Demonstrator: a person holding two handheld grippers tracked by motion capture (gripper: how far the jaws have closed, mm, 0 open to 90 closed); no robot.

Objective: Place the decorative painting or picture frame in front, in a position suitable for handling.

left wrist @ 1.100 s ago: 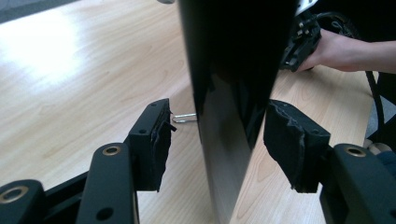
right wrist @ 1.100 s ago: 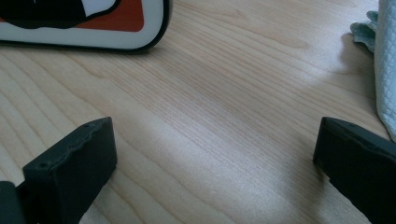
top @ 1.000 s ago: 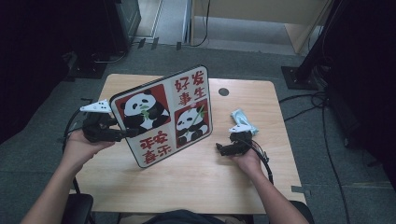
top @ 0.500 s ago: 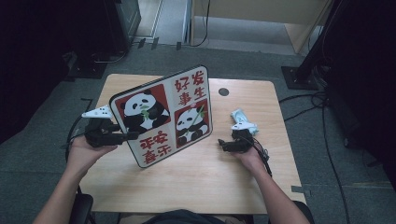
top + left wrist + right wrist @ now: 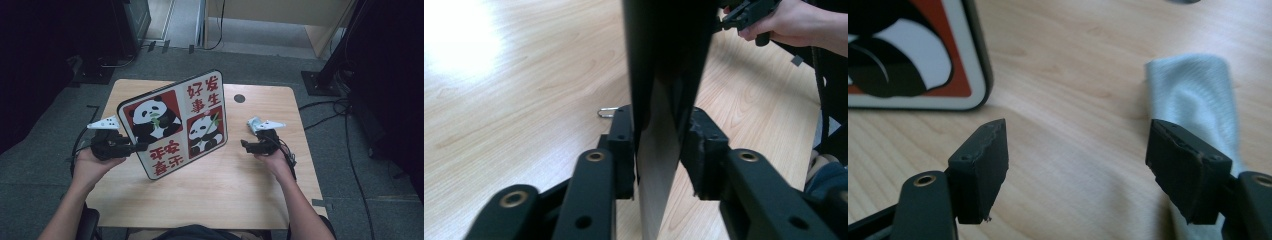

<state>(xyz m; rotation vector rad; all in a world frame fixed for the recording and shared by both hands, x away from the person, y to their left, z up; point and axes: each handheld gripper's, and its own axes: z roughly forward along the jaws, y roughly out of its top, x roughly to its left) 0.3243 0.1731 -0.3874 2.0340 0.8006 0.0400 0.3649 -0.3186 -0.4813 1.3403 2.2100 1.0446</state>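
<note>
A large panda board (image 5: 172, 125) with red panels and Chinese characters stands tilted on edge on the wooden table (image 5: 225, 185). My left gripper (image 5: 135, 146) is at its left edge. In the left gripper view the jaws (image 5: 659, 150) have just been closing and both pads press on the board's edge (image 5: 664, 50). My right gripper (image 5: 243, 145) hovers to the right of the board, apart from it. Its jaws (image 5: 1078, 155) have been narrowing but stand open with nothing between them. A pale blue cloth (image 5: 1193, 95) lies on the table behind its right jaw, and the board's corner (image 5: 908, 50) is at upper left.
A round cable hole (image 5: 239, 98) sits near the table's far edge. A small metal hook (image 5: 608, 112) lies on the table by the board. Black stands and cables (image 5: 350, 105) cover the floor to the right. The person's right hand (image 5: 794, 22) is beyond the board.
The right gripper has risen a little and drawn slightly away from the board. The left gripper's jaws have come in on the board's edge. The board has kept its place.
</note>
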